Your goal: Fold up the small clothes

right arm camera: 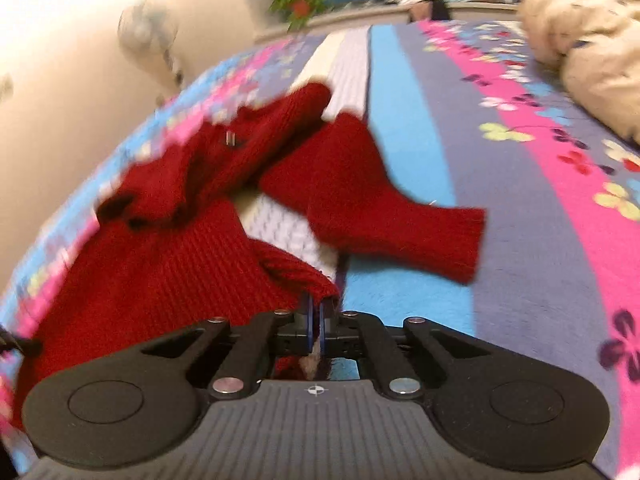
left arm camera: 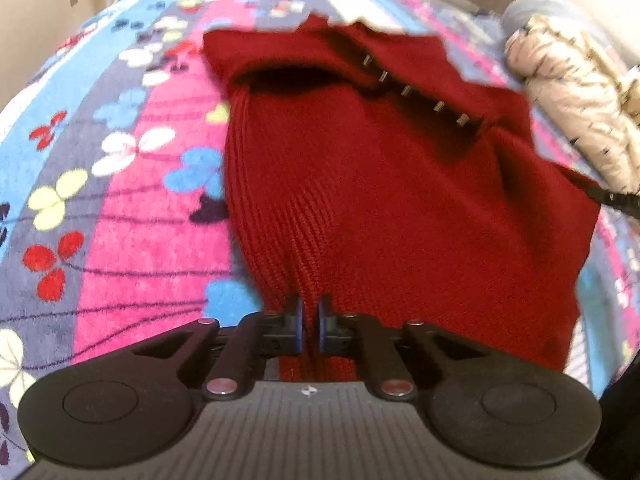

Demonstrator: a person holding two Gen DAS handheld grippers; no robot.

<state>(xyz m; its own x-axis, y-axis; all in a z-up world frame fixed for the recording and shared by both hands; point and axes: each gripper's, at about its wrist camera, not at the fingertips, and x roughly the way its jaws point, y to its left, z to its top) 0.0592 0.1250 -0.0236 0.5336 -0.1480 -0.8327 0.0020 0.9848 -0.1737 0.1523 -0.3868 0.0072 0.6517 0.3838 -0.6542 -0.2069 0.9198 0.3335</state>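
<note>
The left gripper (left arm camera: 310, 322) was clamped on the ribbed hem of the red cardigan (left arm camera: 380, 184), its blue-padded jaws drawn close with a fold of knit pinched between them. The right gripper (right arm camera: 316, 326) was likewise closed on an edge of the same red cardigan (right arm camera: 160, 264), the pads nearly together with red knit and a bit of pale fabric caught in the gap.

Under everything lay the floral blanket (left arm camera: 132, 208), striped in pink, blue and grey-purple with clover-like flowers, covering the bed from edge to edge; in the right wrist view the same floral blanket (right arm camera: 520, 208) ran away toward the far wall. On it, the cardigan was spread and partly lifted, stretched between the two grippers, its body sagging in the middle. A cream padded jacket (left arm camera: 580, 92) sat bunched at the far right of the bed, apart from the cardigan, and showed again as a cream padded jacket (right arm camera: 588, 52) in the right wrist view.

One sleeve (right arm camera: 400, 220) lay flat on the blanket, cuff pointing right. A white knitted cloth (right arm camera: 288, 228) showed beneath the cardigan, between body and sleeve. A row of small metal clasps (left arm camera: 408, 90) ran diagonally along the cardigan's front edge. Much of the right wrist view was blurred.
</note>
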